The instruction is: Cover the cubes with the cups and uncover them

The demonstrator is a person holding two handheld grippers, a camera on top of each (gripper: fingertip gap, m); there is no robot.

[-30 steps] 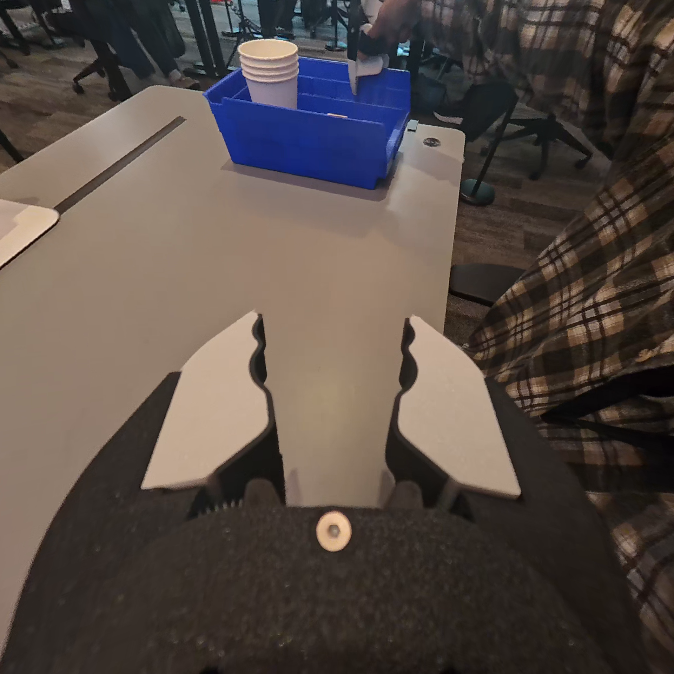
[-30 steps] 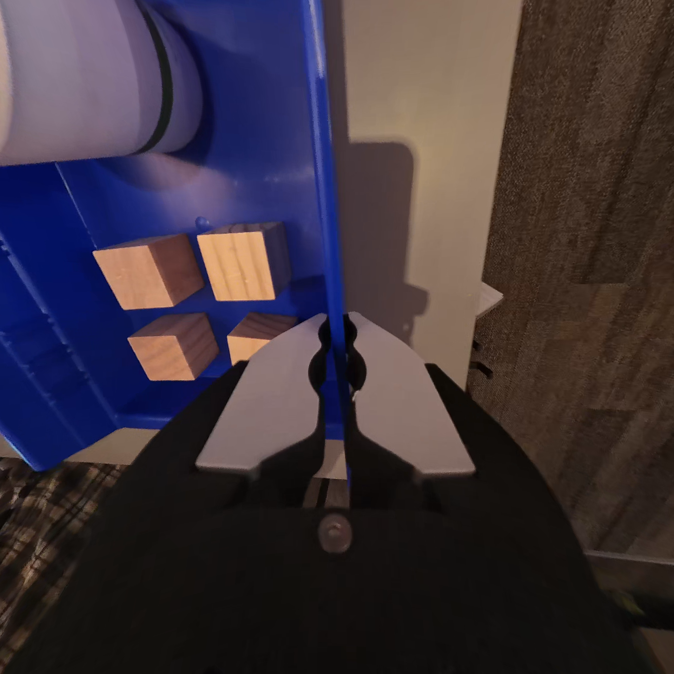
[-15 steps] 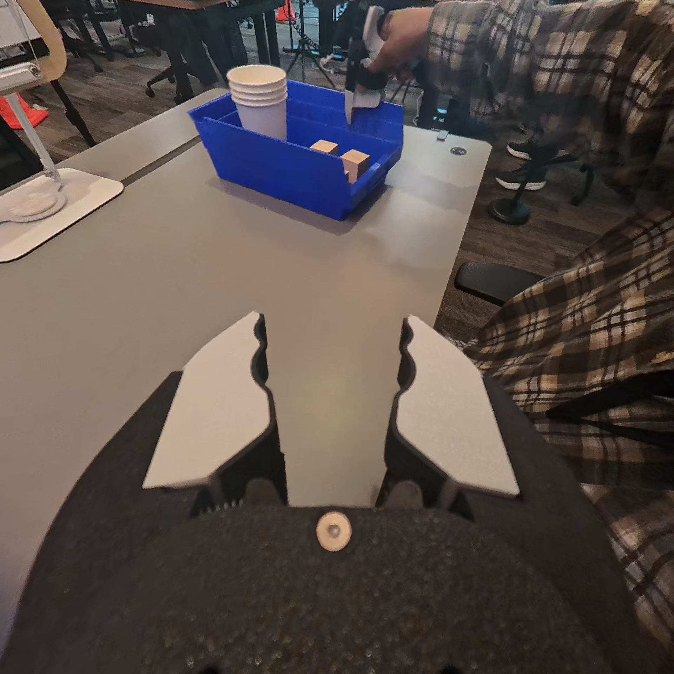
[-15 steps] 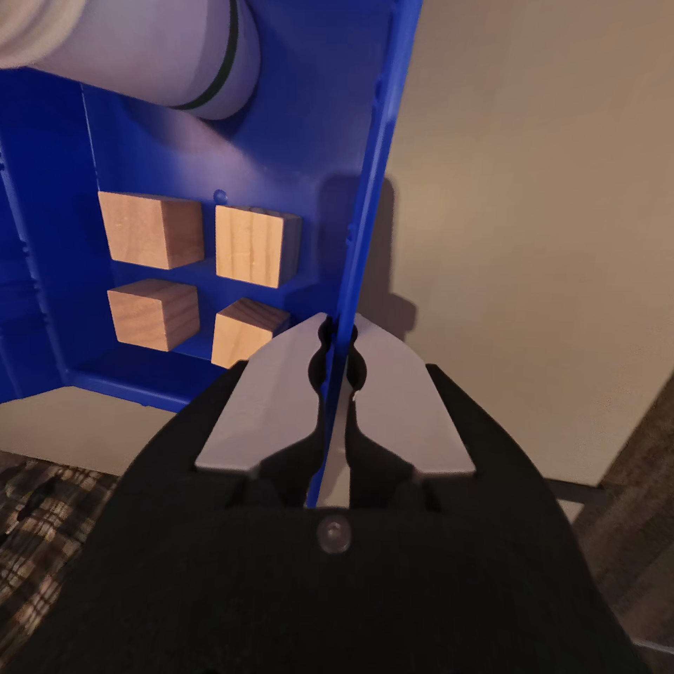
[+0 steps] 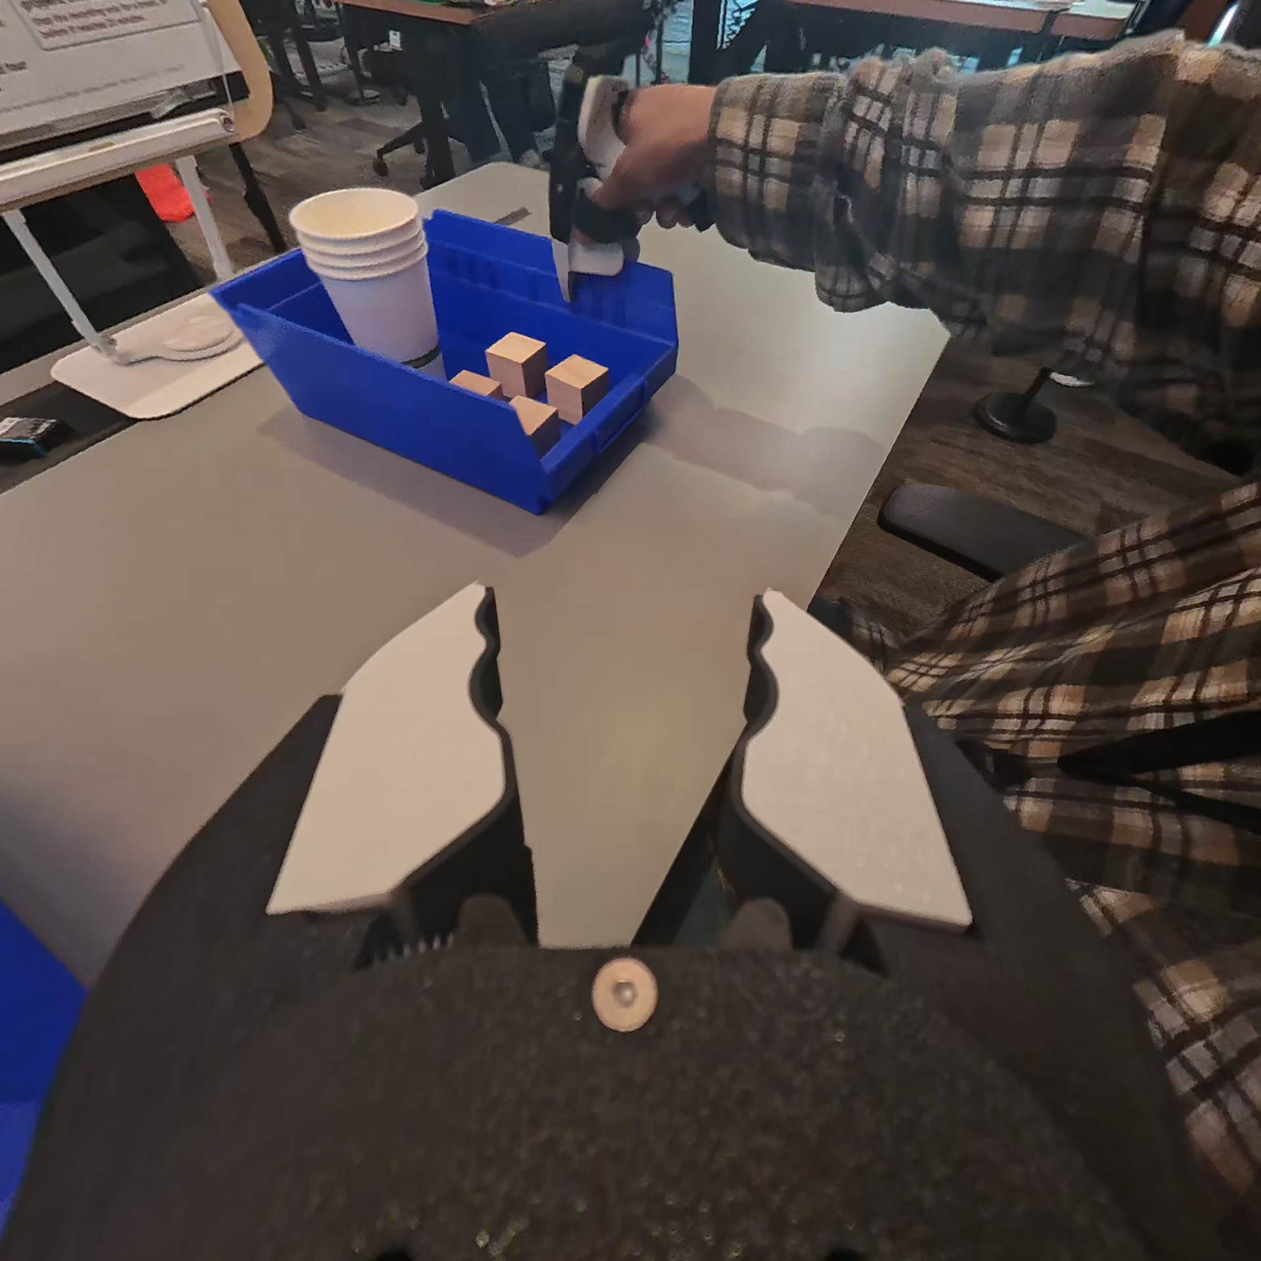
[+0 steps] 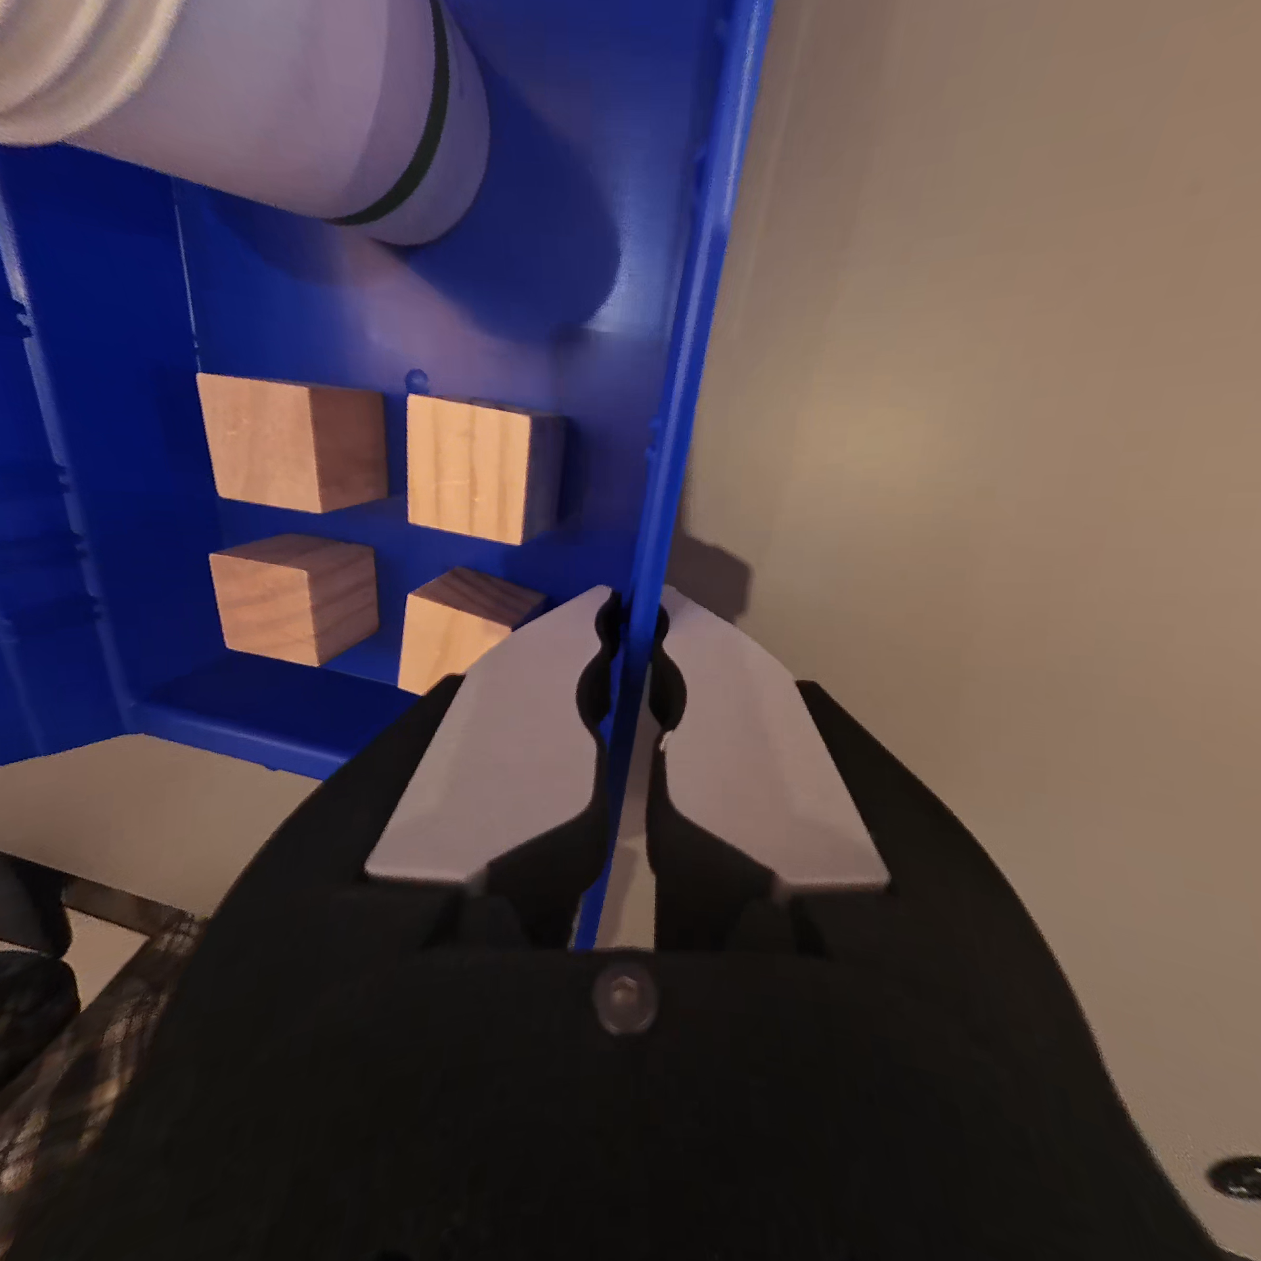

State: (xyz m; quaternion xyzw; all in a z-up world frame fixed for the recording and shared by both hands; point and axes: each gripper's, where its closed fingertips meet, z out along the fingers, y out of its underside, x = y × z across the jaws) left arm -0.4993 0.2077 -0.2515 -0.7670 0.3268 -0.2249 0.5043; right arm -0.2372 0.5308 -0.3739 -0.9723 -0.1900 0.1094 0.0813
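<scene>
A blue bin (image 5: 409, 416) stands on the grey table (image 5: 205, 580). It holds a stack of white paper cups (image 5: 372, 273) and several wooden cubes (image 5: 576, 385). My right gripper (image 6: 634, 600) is shut on the bin's side wall (image 6: 689, 341); it also shows far off in the left wrist view (image 5: 570, 283), held by a hand. From above, the right wrist view shows the cubes (image 6: 293, 440) in a square group and the cup stack (image 6: 286, 109) behind them. My left gripper (image 5: 621, 600) is open and empty above bare table, well short of the bin.
A white stand base (image 5: 157, 355) with a board sits at the table's far left. A plaid sleeve (image 5: 989, 184) reaches across from the right. The table's right edge (image 5: 880, 471) drops to carpet with an office chair (image 5: 982, 518). Another blue object (image 5: 27, 1010) shows at the lower left.
The bin, gripped by my right gripper, has slid across the table away from its edge and turned, so the cubes now show. My left gripper stays open.
</scene>
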